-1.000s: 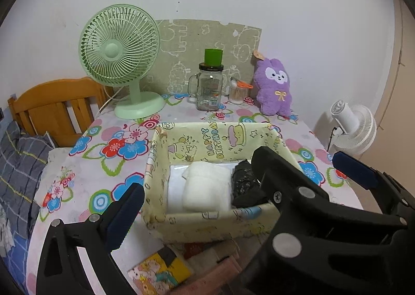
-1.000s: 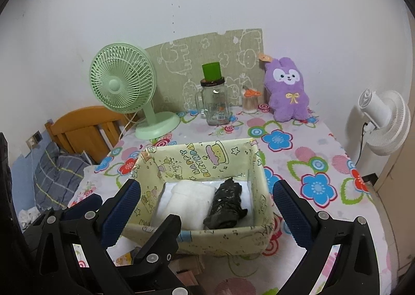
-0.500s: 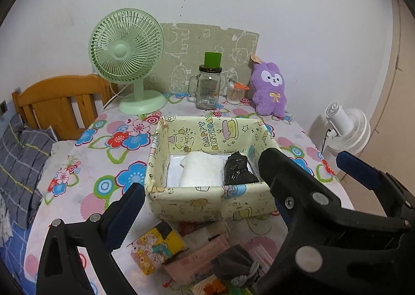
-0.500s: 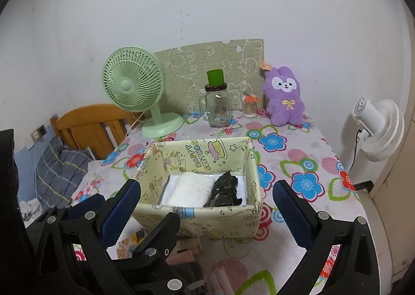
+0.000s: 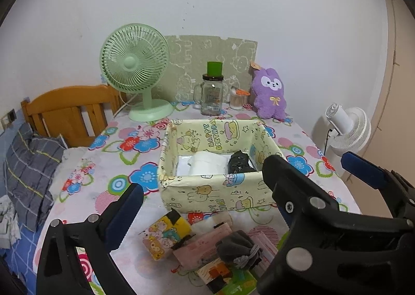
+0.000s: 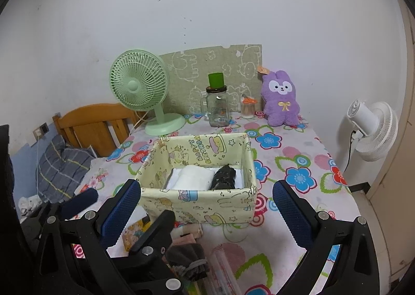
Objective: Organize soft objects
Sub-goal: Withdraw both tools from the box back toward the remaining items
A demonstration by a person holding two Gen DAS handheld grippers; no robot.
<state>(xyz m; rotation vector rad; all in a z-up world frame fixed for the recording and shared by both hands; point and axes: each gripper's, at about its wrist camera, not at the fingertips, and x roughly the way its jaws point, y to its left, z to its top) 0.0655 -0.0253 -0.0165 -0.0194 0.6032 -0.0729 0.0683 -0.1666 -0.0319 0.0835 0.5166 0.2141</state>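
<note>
A yellow cartoon-print fabric box (image 5: 220,196) (image 6: 197,206) stands mid-table. Inside lie a white folded cloth (image 5: 207,163) (image 6: 193,178) and a black rolled item (image 5: 238,162) (image 6: 224,178). In front of the box lies a pile with a grey sock (image 5: 237,245) (image 6: 188,257), a pink pack (image 5: 205,244) and a yellow cartoon pack (image 5: 166,234). My left gripper (image 5: 241,183) is open and empty, held back above the pile. My right gripper (image 6: 207,206) is open and empty, in front of the box.
At the table's back stand a green fan (image 5: 136,69), a glass jar with a green cap (image 5: 212,95), a small cup (image 5: 237,99) and a purple plush rabbit (image 5: 269,95). A wooden chair (image 5: 67,110) and bedding are left, a white fan (image 5: 350,126) right.
Both grippers have drawn back and up from the box. The box looks smaller and the pile of items in front of it has come into view. Both stay open.
</note>
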